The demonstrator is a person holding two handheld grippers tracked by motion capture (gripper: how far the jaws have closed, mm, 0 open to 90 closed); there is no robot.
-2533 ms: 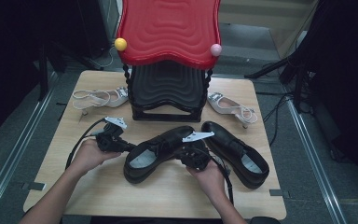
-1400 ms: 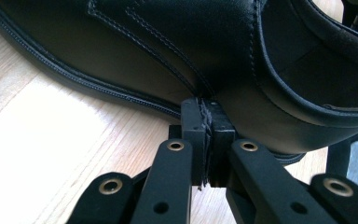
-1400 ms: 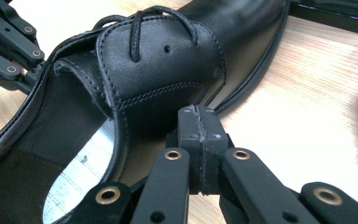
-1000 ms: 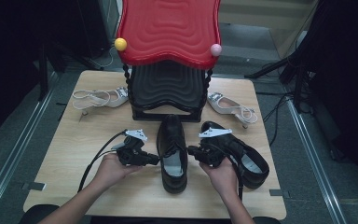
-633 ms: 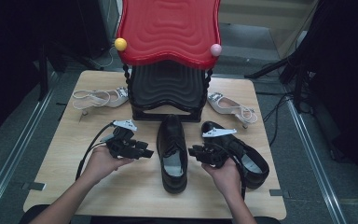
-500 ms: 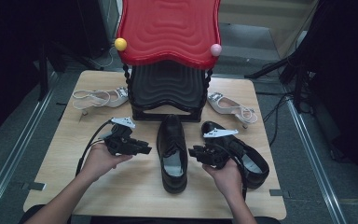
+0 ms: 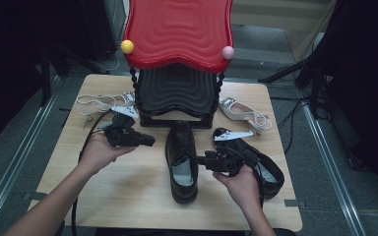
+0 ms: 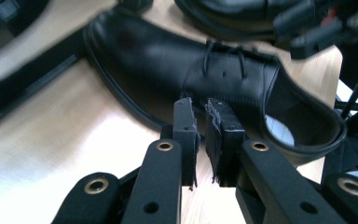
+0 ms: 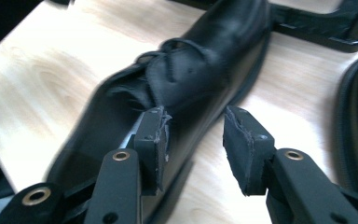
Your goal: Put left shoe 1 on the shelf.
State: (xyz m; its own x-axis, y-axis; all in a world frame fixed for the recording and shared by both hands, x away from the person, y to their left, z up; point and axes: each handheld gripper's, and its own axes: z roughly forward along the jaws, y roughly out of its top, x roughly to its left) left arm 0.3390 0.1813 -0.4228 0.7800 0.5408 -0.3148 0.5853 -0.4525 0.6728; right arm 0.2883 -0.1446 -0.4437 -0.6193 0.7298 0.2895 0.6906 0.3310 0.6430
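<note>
The wooden table (image 7: 142,196) carries a red and black shoe rack (image 7: 177,59) at its far edge; the red top hides most of the black shelf below. A black lace-up shoe (image 7: 182,157) lies in the middle of the table, toe towards the rack, free of both grippers. A second black shoe (image 7: 266,172) lies to its right, partly covered by the right hand (image 7: 241,184). Two pale sandals (image 7: 246,112) flank the rack, the left one (image 7: 98,102) partly behind the left gripper (image 7: 150,142). That gripper's jaws have just been closing: a narrow gap, nothing between. The right gripper (image 9: 193,140) has been opening: jaws apart, empty, just beside the shoe's collar
</note>
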